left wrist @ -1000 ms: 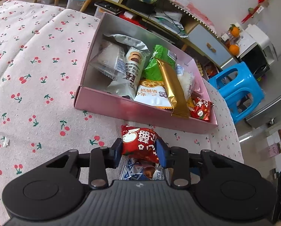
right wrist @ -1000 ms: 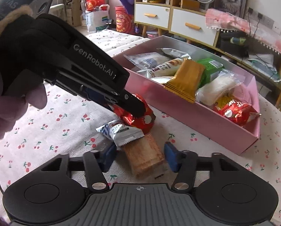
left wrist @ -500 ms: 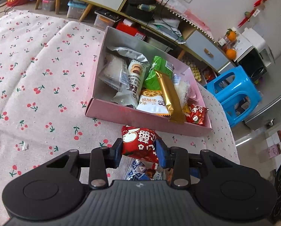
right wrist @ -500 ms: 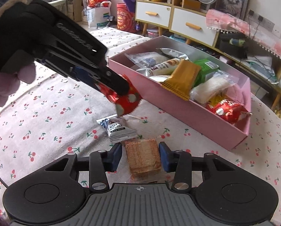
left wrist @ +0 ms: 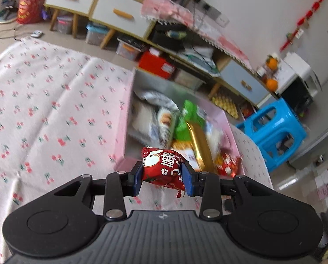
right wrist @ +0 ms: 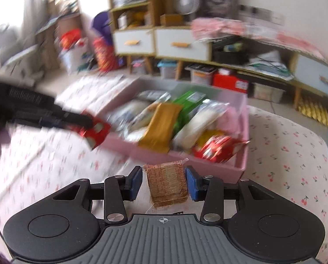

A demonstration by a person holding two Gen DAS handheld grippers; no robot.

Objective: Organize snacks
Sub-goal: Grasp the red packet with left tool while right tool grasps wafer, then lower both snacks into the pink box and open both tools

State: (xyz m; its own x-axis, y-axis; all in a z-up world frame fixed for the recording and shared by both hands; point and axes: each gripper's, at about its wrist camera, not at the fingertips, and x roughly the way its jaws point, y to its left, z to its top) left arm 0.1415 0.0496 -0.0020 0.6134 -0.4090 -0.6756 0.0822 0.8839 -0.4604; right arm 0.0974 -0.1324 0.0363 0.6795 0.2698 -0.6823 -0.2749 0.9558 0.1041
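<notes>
Left wrist view: my left claw (left wrist: 161, 179) clamps red snack packet (left wrist: 162, 169), near wall of pink box (left wrist: 124, 132) at 12 o'clock. My right claw (right wrist: 164, 181) pinches brown wafer pack (right wrist: 167, 184), short of same box. Box holds many snacks; judging these two remain to drop in.

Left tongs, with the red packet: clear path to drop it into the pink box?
Probably yes. The left tongs, shut on the red snack packet, are right at the near wall of the open pink box, with nothing in between.
</notes>
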